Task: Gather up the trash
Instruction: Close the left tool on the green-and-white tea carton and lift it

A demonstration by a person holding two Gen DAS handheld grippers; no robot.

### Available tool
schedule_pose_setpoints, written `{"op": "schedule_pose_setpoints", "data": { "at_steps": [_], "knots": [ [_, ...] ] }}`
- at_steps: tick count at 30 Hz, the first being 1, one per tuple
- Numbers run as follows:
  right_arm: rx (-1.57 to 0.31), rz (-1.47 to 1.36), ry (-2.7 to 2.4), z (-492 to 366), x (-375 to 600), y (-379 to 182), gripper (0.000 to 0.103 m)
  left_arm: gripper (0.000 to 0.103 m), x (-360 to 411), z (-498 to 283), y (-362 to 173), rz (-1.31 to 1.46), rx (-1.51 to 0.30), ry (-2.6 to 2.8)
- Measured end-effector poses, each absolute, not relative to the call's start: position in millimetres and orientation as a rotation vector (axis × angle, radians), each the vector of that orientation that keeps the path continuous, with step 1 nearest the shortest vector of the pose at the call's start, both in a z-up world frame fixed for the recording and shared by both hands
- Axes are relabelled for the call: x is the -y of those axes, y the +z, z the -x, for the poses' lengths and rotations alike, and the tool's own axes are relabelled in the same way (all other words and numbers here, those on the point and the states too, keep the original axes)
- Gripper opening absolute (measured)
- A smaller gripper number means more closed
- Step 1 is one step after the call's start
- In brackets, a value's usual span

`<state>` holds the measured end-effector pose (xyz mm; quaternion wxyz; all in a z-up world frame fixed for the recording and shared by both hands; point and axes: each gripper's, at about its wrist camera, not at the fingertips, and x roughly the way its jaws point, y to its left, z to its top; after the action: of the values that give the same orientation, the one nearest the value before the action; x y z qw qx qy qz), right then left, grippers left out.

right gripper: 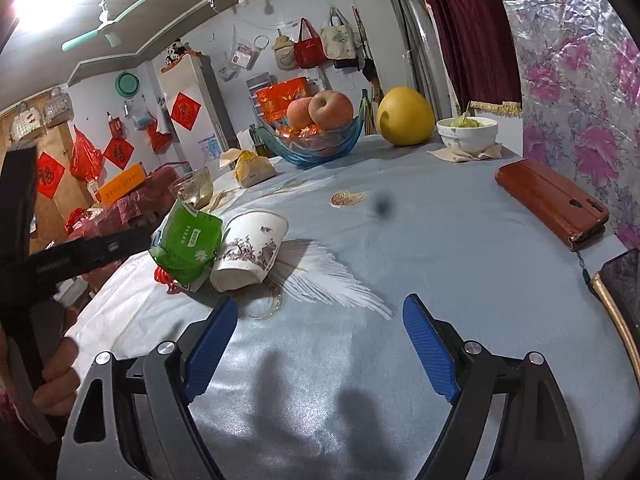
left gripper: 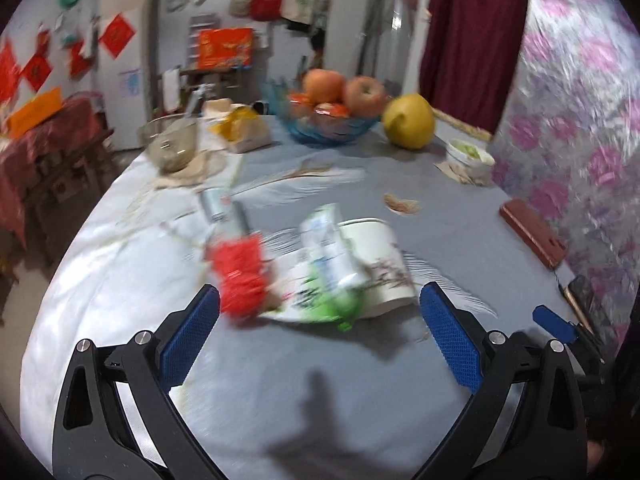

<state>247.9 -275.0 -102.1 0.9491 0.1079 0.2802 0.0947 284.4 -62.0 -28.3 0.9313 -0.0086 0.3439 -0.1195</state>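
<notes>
Both pairs of blue-padded fingers stand wide apart and empty above the blue-grey table (right gripper: 460, 248). The left gripper (left gripper: 320, 308) points straight at a small heap of trash just beyond its fingertips: a red wrapper (left gripper: 239, 276), a green and white packet (left gripper: 328, 268) and a tipped paper cup (left gripper: 376, 264) lying on its side, mouth toward the far right. From the right gripper (right gripper: 320, 316) the heap lies farther off, to the far left, so the left hand is nearer.

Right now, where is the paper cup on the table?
In the right wrist view the paper cup lies on its side on the blue tablecloth, left of centre, touching the green wrapper on its left.
</notes>
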Motion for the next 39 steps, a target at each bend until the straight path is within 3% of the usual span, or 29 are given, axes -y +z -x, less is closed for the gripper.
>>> {"op": "schedule_pose_setpoints", "data": {
  "at_steps": [5,7,8,9,13,20,22,24,26,30,39],
  "knots": [
    [-0.589,-0.244,0.200,-251,278,-106,0.083,0.093,84,-313,-47,-0.004,-0.751,-0.227],
    [-0.587,-0.243,0.198,-251,278,-105,0.083,0.069,77,-317,-52,0.028,-0.760,-0.235],
    [-0.586,-0.243,0.199,-252,278,-105,0.083,0.050,72,-317,-54,0.049,-0.771,-0.257],
    [-0.586,-0.245,0.201,-252,278,-106,0.083,0.037,65,-313,-54,0.068,-0.772,-0.276],
    [-0.583,-0.236,0.204,-250,274,-106,0.083,0.031,42,-287,-48,0.072,-0.735,-0.262],
    [-0.581,-0.240,0.225,-247,269,-103,0.083,0.034,3,-225,-44,0.047,-0.711,-0.229],
    [-0.574,-0.235,0.232,-245,267,-101,0.083,0.052,-2,-221,-46,0.064,-0.736,-0.220],
    [-0.570,-0.234,0.237,-244,267,-99,0.083,0.080,-4,-216,-45,0.105,-0.735,-0.215],
    [-0.563,-0.237,0.235,-243,269,-97,0.083,0.090,0,-214,-43,0.120,-0.718,-0.216],
    [-0.554,-0.262,0.225,-243,278,-94,0.083,0.096,27,-224,-40,0.095,-0.727,-0.253],
    [-0.551,-0.304,0.233,-245,288,-93,0.083,0.096,86,-249,-74,-0.028,-0.835,-0.254]
  ]
}}
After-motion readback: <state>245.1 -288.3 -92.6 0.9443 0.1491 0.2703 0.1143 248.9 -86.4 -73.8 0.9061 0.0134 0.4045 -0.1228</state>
